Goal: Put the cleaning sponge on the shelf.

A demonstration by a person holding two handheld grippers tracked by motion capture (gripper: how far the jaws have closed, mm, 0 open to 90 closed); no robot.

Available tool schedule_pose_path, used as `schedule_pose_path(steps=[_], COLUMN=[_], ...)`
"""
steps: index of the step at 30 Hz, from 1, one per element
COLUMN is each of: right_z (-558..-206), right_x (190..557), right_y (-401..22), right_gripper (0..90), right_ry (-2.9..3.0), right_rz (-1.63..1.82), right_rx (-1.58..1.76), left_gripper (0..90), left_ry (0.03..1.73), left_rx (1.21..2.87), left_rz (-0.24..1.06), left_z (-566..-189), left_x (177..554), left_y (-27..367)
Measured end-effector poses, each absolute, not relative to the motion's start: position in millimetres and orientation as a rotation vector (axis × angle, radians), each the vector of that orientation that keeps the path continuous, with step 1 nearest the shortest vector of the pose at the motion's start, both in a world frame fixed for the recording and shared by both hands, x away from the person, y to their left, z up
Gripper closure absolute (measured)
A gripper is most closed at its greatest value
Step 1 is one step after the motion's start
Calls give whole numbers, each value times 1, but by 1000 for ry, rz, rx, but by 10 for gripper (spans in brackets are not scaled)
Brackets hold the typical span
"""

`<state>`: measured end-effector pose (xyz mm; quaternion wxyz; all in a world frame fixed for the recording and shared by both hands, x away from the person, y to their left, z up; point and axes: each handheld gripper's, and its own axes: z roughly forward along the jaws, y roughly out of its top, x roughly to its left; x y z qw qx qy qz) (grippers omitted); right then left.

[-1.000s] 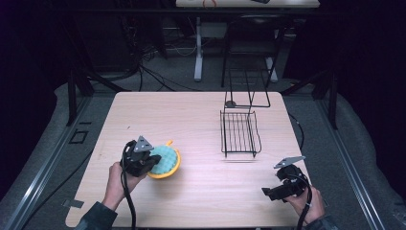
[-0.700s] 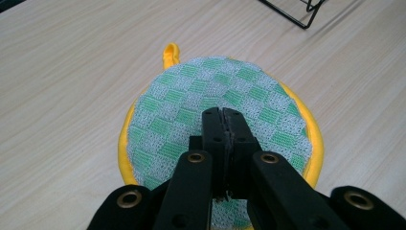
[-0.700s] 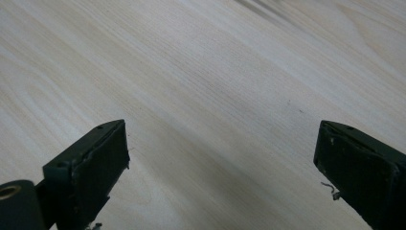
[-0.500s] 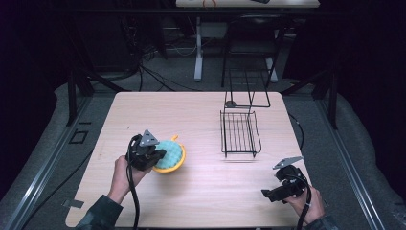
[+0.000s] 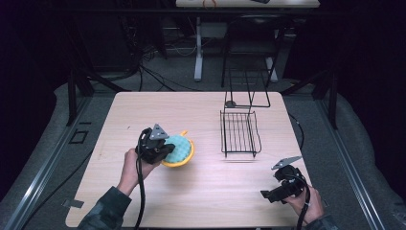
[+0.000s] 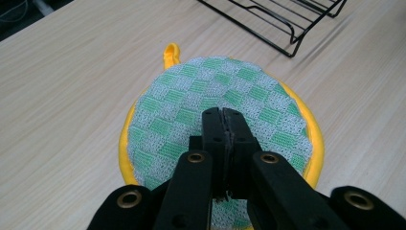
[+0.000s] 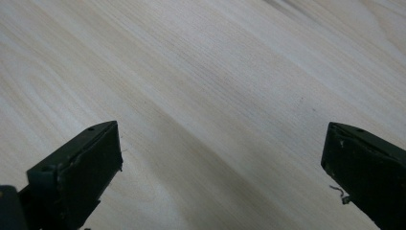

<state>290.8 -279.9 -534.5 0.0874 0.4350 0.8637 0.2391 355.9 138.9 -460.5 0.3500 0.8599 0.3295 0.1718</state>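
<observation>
Left gripper view: pot holder (image 6: 210,96) loop (image 6: 170,51) points away.

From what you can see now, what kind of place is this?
Probably a lab or recording workspace: a bare wooden table in a dark room, loose cables on the floor, another desk behind.

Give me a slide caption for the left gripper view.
Left gripper, jaws shut, over a green-checked pot holder on the table, wire rack beyond.
</observation>
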Motion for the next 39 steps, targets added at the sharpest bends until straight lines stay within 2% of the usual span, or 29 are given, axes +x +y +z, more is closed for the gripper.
schedule_pose_path(steps=[39], right_z=[-535], right_x=[290], right_y=[-274], right_gripper=[0], right_ry=[2587], right_rz=[702], right_rx=[1274], left_gripper=[894], left_ry=[708], left_rx=[2186], left_rz=[457], left_z=[-432], left_x=[387], left_y=[80])
